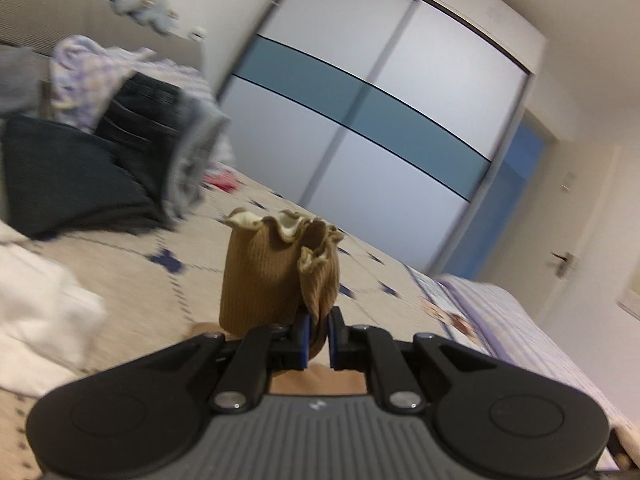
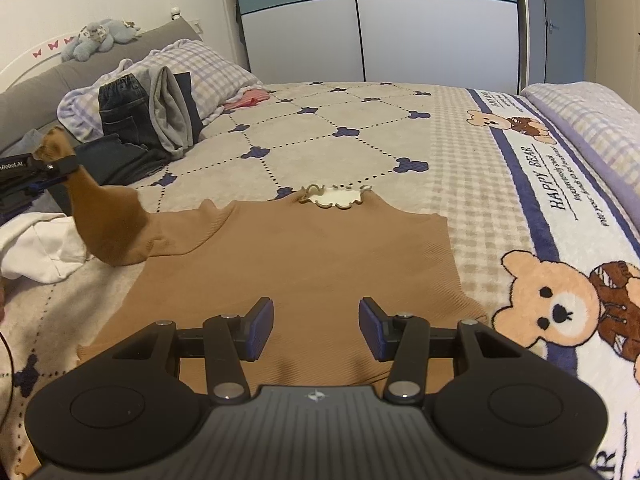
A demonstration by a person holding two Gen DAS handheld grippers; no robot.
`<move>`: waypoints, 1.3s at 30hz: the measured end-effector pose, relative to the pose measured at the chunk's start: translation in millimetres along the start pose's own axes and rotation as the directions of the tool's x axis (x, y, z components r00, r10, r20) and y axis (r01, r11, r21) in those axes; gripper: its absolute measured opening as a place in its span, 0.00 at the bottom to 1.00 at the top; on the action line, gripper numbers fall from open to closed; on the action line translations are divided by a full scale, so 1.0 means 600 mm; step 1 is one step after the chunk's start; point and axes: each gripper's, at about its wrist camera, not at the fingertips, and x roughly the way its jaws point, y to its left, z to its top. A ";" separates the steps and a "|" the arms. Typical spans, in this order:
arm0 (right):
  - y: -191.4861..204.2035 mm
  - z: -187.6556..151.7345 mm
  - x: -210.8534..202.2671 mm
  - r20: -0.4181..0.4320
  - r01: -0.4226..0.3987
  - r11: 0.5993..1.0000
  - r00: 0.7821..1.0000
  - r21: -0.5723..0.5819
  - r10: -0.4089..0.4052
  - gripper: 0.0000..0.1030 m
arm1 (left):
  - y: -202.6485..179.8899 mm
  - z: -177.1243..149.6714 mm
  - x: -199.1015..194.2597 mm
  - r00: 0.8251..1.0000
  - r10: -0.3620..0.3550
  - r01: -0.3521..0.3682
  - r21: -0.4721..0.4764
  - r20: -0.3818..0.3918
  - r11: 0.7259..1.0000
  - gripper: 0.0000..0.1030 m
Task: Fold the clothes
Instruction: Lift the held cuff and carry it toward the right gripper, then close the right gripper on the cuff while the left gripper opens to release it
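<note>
A brown ribbed top (image 2: 304, 264) with a white frilled collar (image 2: 336, 198) lies flat on the bed. Its left sleeve (image 2: 108, 216) is lifted off the bed. My left gripper (image 1: 318, 336) is shut on the sleeve's frilled cuff (image 1: 280, 268), which stands up in front of the left wrist camera. The left gripper also shows at the left edge of the right wrist view (image 2: 52, 166). My right gripper (image 2: 316, 326) is open and empty, low over the top's lower part.
A pile of dark jeans and grey clothes (image 2: 152, 120) leans on a checked pillow (image 2: 208, 72) at the back left. A white garment (image 2: 36, 248) lies at the left. A bear-print blanket (image 2: 560, 240) covers the right side. Wardrobe doors (image 2: 400, 20) stand behind the bed.
</note>
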 end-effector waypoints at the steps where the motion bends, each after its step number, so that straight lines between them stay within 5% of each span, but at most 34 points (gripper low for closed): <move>1: 0.000 0.000 -0.001 -0.001 -0.006 1.000 1.000 0.005 0.006 0.49 | -0.008 -0.006 0.002 1.000 -0.025 0.025 0.010 -0.016 1.000 0.09; 9: -0.003 0.000 -0.001 -0.006 -0.074 0.994 0.997 0.085 0.074 0.49 | -0.060 -0.062 0.019 0.971 -0.175 0.189 0.080 -0.163 0.979 0.09; 17: -0.010 -0.004 0.016 -0.039 -0.175 0.958 0.981 0.226 0.189 0.49 | -0.090 -0.137 0.042 0.900 -0.254 0.312 0.118 -0.354 0.943 0.09; 23: -0.026 -0.012 0.033 -0.050 -0.272 0.878 0.947 0.395 0.316 0.51 | -0.106 -0.177 0.059 0.846 -0.248 0.364 0.172 -0.472 0.915 0.12; 28: -0.038 -0.018 0.034 -0.054 -0.284 0.838 0.936 0.467 0.347 0.53 | -0.109 -0.191 0.065 0.814 -0.252 0.388 0.167 -0.524 0.907 0.21; 32: -0.049 -0.023 0.035 -0.057 -0.280 0.813 0.933 0.510 0.356 0.54 | -0.112 -0.197 0.063 0.802 -0.257 0.401 0.168 -0.540 0.900 0.27; 37: -0.049 -0.034 0.049 -0.095 -0.231 0.828 0.942 0.510 0.321 0.54 | -0.110 -0.190 0.055 0.800 -0.262 0.406 0.166 -0.539 0.899 0.37; 39: -0.043 -0.038 0.058 -0.119 -0.210 0.843 0.945 0.496 0.306 0.44 | -0.106 -0.183 0.052 0.808 -0.257 0.397 0.167 -0.531 0.903 0.39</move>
